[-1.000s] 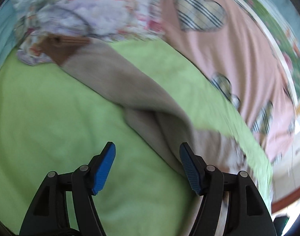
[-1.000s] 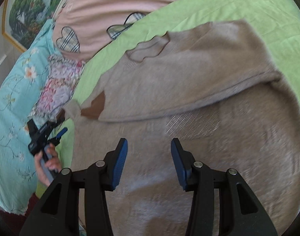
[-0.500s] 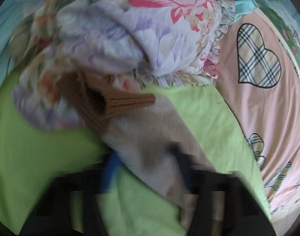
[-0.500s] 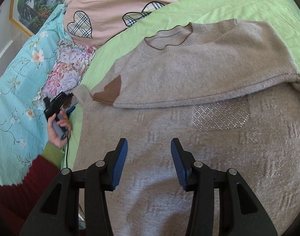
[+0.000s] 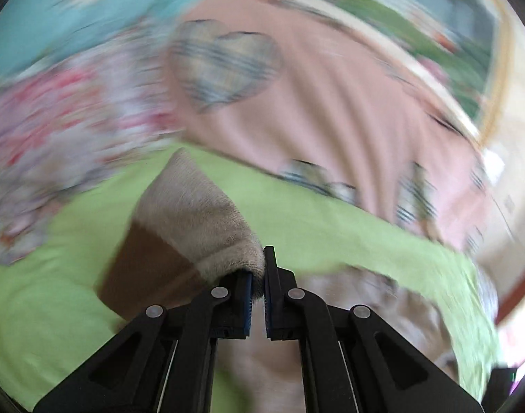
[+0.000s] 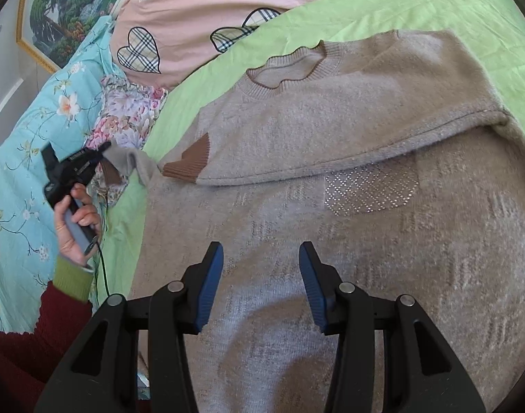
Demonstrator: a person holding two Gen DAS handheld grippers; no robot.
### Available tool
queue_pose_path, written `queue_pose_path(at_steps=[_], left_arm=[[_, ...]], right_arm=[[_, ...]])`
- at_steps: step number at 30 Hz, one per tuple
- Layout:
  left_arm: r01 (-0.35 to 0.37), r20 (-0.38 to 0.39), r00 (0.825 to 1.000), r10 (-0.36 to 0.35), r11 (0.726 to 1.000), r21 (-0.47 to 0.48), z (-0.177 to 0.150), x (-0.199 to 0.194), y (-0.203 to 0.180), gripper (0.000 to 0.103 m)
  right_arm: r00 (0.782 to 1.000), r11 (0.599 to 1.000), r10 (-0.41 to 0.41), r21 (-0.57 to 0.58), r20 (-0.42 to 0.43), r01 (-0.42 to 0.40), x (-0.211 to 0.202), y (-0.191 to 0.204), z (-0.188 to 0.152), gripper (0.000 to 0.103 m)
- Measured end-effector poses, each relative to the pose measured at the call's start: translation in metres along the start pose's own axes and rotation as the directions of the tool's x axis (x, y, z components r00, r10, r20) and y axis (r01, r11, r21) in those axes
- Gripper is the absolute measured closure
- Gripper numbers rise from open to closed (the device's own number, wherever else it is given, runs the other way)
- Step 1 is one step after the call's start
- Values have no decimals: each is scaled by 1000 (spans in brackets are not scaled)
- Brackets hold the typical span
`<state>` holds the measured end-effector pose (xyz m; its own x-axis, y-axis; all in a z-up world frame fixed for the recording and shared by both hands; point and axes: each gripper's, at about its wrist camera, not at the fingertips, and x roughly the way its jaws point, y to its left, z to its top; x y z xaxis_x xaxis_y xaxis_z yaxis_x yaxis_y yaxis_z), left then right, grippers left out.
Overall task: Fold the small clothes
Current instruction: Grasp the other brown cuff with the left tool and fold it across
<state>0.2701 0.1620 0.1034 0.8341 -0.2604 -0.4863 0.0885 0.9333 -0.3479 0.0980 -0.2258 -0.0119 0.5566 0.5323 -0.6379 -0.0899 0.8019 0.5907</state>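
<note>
At left of frame a sleeve (image 6: 131,160) of the beige sweater (image 6: 331,179) is pinched by the left hand-held gripper (image 5: 258,277); a floral cushion (image 6: 128,113) is crowded just behind; the right hand-held gripper (image 6: 261,284) is held spread, empty.

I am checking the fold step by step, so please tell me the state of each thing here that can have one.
Left hand-held gripper: shut on the sleeve end, its jaws having just closed.
Right hand-held gripper: open, holding nothing, above the sweater.
Sweater: spread flat on the green sheet, one sleeve already folded across the chest.
Other sleeve: lifted off the sheet by its end, brown cuff hanging beside the gripper.
</note>
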Motion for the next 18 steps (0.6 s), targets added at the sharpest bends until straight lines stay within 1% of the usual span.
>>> queue_pose_path(at_steps=[1, 2, 3, 6, 9, 10, 13, 16, 18], left_arm=[[27, -7, 1000, -26, 999, 34, -3, 2, -19, 100], [77, -26, 997, -75, 993, 86, -8, 5, -49, 100], [120, -48, 992, -116, 986, 113, -13, 9, -69, 100], [232, -121, 970, -211, 951, 202, -36, 27, -133, 100], [311, -214, 942, -259, 914, 261, -65, 49, -185, 100], [332, -249, 932, -265, 900, 284, -78, 60, -202, 100], [341, -329, 915, -232, 881, 328, -111, 90, -227, 100], [328, -384, 905, -182, 874, 359, -137, 116, -238, 99], [323, -431, 889, -153, 877, 355, -148, 129, -235, 98]], right_arm=[[1000, 1000, 0, 1, 7, 0, -3, -1, 0, 56], [1000, 1000, -3, 4, 16, 3, -7, -3, 0, 56], [1000, 1000, -6, 9, 25, 6, -11, -5, -1, 56], [999, 999, -18, 36, 48, 16, -22, -19, -1, 56], [997, 996, -35, 84, 75, 29, -33, -36, -3, 56], [996, 994, -44, 99, 81, 36, -36, -42, -3, 56], [992, 989, -72, 138, 99, 58, -46, -57, -5, 56], [988, 984, -95, 159, 120, 76, -55, -68, -6, 56], [986, 982, -103, 169, 129, 81, -59, -72, -5, 56]])
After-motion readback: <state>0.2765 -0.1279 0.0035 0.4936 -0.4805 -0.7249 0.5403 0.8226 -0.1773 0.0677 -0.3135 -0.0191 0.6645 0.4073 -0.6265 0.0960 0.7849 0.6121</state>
